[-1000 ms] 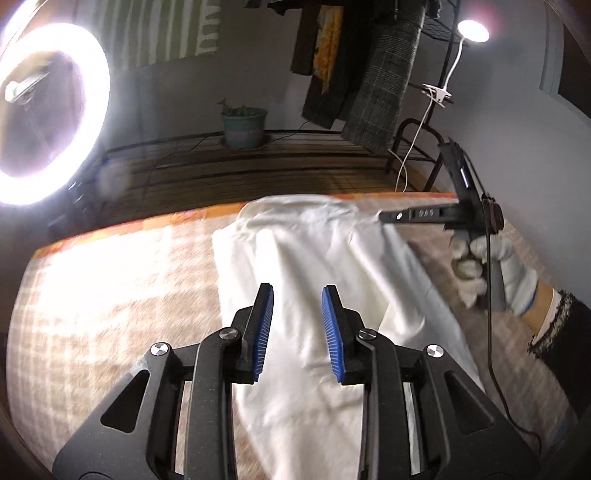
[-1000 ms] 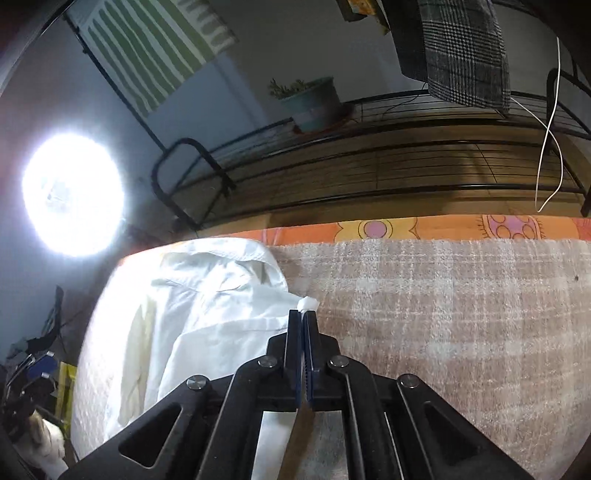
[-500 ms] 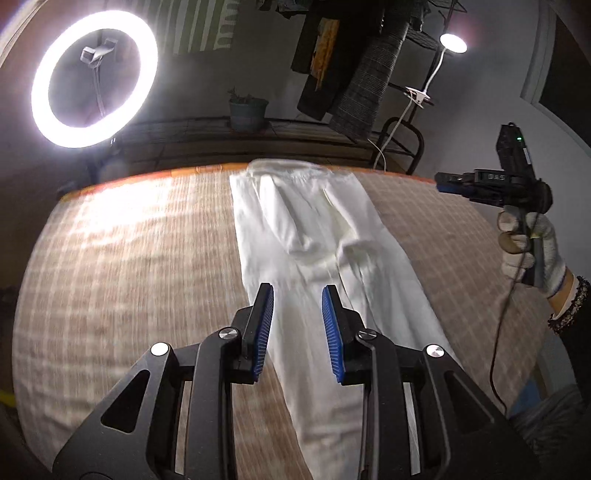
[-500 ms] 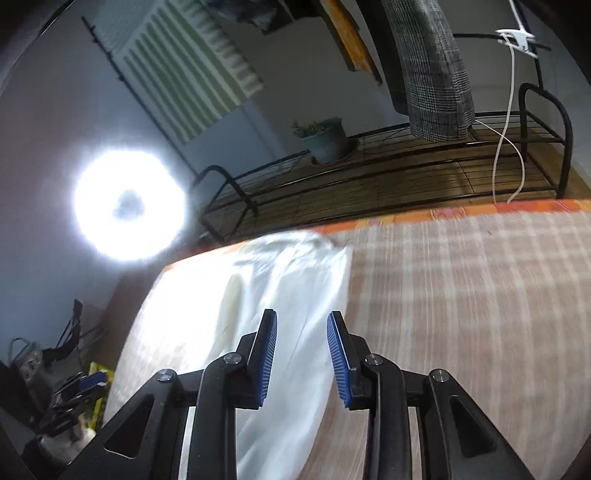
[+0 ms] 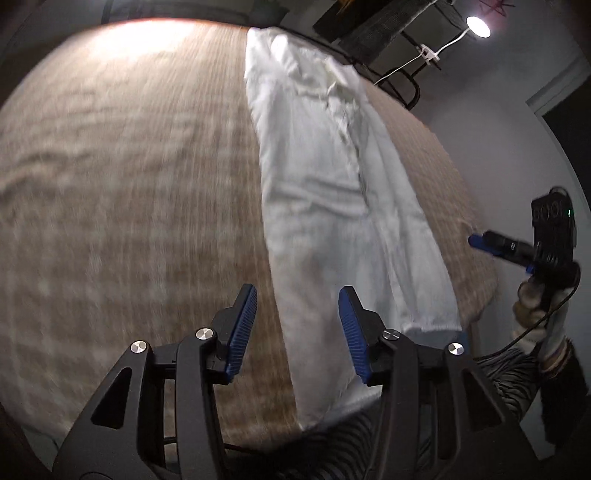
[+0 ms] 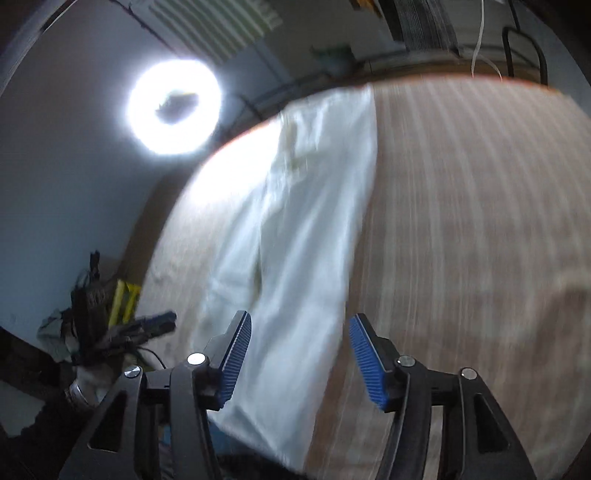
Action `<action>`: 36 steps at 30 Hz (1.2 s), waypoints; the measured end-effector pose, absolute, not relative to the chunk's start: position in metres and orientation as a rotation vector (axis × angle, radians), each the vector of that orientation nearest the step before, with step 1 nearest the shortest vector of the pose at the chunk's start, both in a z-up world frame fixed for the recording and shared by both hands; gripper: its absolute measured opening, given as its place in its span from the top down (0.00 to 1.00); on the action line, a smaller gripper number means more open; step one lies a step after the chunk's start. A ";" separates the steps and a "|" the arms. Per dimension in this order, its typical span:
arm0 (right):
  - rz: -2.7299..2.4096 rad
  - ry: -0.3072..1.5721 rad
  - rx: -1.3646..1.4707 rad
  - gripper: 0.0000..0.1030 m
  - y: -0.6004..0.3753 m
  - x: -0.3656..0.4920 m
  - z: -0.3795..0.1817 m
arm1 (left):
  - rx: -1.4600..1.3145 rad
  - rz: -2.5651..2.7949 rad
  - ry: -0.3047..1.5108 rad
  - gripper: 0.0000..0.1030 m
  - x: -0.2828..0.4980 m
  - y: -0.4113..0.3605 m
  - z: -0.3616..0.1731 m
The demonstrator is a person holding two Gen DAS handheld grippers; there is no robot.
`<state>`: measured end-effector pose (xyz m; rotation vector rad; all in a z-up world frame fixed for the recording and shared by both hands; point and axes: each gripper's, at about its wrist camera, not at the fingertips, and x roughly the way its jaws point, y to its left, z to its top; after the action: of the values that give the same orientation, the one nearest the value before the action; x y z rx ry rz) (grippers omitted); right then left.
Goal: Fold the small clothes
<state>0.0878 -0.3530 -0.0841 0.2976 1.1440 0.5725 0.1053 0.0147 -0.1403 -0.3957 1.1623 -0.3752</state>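
Observation:
A pair of white trousers [image 5: 332, 206] lies lengthwise on the checked blanket [image 5: 129, 184], waist at the far end, leg hems at the near edge. My left gripper [image 5: 297, 325] is open and empty above the near end of the left leg. My right gripper [image 6: 299, 354] is open and empty above the near end of the trousers [image 6: 295, 240]. The right gripper also shows in the left wrist view [image 5: 476, 242], off the trousers' right side. The left gripper shows in the right wrist view [image 6: 166, 317], beyond the left edge. Both views are blurred.
A ring light [image 6: 173, 110] glares at the far left. A clip lamp [image 5: 478, 26] and hanging clothes [image 5: 380, 26] stand behind the bed. The bed's near right corner [image 5: 480, 306] drops off by the trouser hems.
My right gripper let go of the trousers' waist and opened. Both grippers pulled back from the waist end to the hem end, and both opened wider.

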 end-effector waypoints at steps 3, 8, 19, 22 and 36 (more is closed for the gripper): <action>0.545 1.210 0.341 0.41 -0.359 0.067 -0.115 | -0.514 -0.373 1.219 0.54 0.095 0.021 -0.159; 0.577 1.303 0.434 0.52 -0.365 0.051 -0.154 | -0.647 -0.419 1.224 0.58 0.089 0.025 -0.167; 0.680 1.269 0.484 0.98 -0.369 0.027 -0.145 | -0.583 -0.440 1.147 0.96 0.075 0.018 -0.144; 0.677 1.283 0.483 0.98 -0.371 0.025 -0.152 | -0.555 -0.404 1.205 0.96 0.077 0.015 -0.161; 0.730 1.334 0.468 0.58 -0.357 0.022 -0.169 | -0.628 -0.464 1.239 0.77 0.053 0.021 -0.170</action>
<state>0.0220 -0.3566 -0.1688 0.4680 1.3343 0.7298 0.0528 0.0207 -0.1698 -0.6279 1.2387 -0.4644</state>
